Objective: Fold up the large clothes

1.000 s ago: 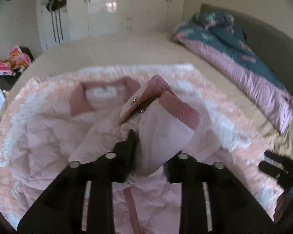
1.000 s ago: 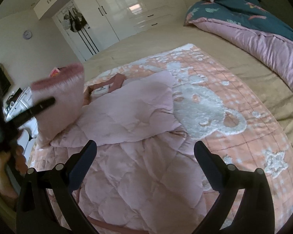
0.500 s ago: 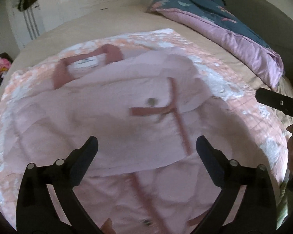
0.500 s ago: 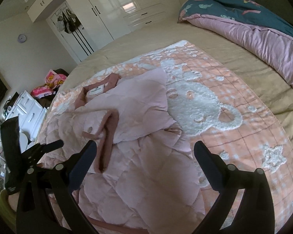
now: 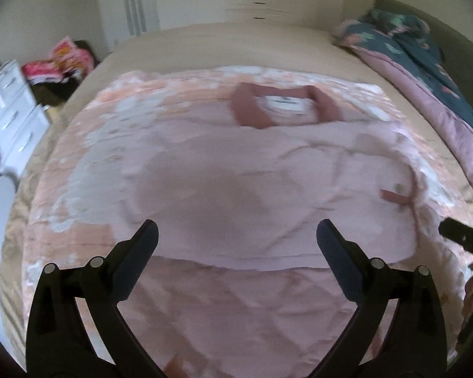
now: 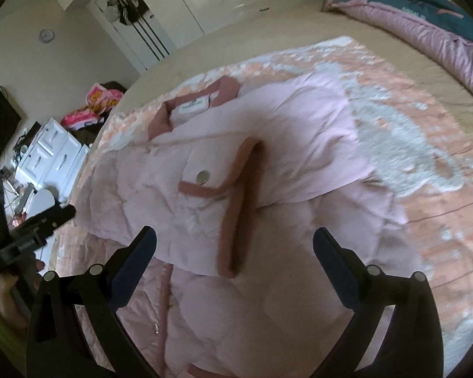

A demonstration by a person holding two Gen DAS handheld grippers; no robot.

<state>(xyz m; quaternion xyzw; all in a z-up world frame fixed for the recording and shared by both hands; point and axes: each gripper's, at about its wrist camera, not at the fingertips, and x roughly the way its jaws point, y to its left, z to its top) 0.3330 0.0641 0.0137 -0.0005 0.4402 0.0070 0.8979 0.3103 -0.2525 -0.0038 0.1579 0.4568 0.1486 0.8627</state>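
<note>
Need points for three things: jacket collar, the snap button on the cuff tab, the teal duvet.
jacket collar (image 6: 160, 119), right wrist view, on the dark pink band left of the label.
snap button (image 6: 203, 176), right wrist view, on the metal disc's centre.
teal duvet (image 5: 425, 47), left wrist view, on the patterned teal top side.

The left tongs (image 5: 236, 245) have let go of the pink jacket's sleeve (image 6: 236, 208) and stand wide apart, empty. The sleeve now lies folded across the jacket (image 5: 252, 189), lower centre of the right view.
</note>
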